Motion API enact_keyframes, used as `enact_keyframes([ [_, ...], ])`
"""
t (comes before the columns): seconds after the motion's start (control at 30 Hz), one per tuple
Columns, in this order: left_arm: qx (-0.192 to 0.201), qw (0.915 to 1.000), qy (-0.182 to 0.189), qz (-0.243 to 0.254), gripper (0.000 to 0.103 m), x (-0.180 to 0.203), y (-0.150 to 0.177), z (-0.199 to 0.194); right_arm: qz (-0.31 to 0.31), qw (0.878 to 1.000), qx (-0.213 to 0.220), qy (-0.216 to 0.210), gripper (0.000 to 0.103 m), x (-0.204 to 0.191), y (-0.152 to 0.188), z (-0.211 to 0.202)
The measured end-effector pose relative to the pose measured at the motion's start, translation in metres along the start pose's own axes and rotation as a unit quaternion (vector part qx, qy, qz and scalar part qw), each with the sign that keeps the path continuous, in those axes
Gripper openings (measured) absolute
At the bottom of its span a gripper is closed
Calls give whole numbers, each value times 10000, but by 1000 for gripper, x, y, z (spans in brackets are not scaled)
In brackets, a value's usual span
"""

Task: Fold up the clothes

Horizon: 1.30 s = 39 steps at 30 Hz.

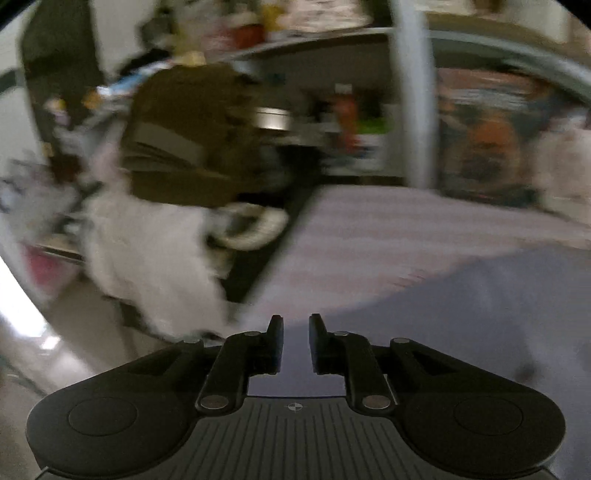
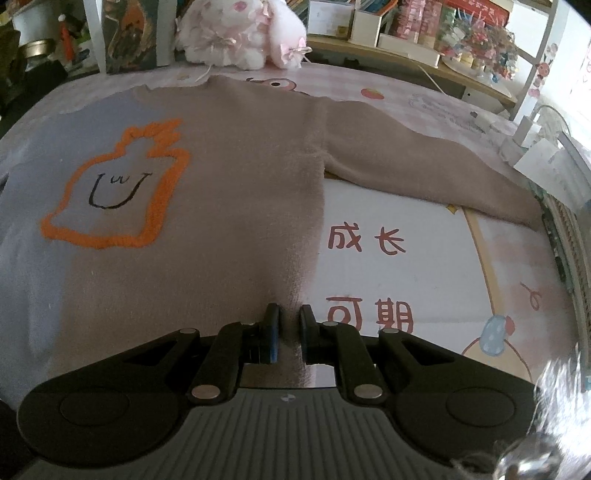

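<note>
A sweater (image 2: 229,177), brown on the right and pale blue on the left, lies flat on the bed with an orange outlined figure (image 2: 114,184) on its chest. Its right sleeve (image 2: 424,162) stretches out to the right. My right gripper (image 2: 289,314) hovers over the sweater's lower right hem, jaws slightly apart with nothing between them. In the blurred left wrist view the pale blue side (image 1: 461,314) of the sweater lies under my left gripper (image 1: 296,321), whose jaws are slightly apart and empty.
A pink plush toy (image 2: 243,33) sits at the head of the bed. The printed bedsheet (image 2: 406,266) is bare to the right of the sweater. Shelves with books and boxes (image 2: 406,26) stand behind. A brown garment (image 1: 184,129) and a white heap (image 1: 147,258) lie left of the bed.
</note>
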<state>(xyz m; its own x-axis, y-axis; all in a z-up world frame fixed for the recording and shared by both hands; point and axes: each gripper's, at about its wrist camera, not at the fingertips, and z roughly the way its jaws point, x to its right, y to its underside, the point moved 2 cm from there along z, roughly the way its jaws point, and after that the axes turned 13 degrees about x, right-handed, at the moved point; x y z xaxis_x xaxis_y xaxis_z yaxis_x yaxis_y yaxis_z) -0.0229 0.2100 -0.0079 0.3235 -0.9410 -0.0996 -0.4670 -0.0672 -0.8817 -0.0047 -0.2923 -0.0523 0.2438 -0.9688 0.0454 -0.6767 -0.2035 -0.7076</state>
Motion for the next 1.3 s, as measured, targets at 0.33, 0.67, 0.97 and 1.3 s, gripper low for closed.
enact_keyframes([
  [0.33,-806,9818,1637,-533,26,89,38,-9,-122,9999,16,-82,11,1,1,0],
  [0.67,-952,9796,1593,-769,4,107,45,16,1,9999,58,-100,11,1,2,-1],
  [0.97,-827,9842,1411,-686,4,111,27,53,372,9985,-50,-393,11,-8,0,0],
  [1.3,-818,9851,1427,-499,4,115,26,54,328,9991,198,-177,11,-14,-1,8],
])
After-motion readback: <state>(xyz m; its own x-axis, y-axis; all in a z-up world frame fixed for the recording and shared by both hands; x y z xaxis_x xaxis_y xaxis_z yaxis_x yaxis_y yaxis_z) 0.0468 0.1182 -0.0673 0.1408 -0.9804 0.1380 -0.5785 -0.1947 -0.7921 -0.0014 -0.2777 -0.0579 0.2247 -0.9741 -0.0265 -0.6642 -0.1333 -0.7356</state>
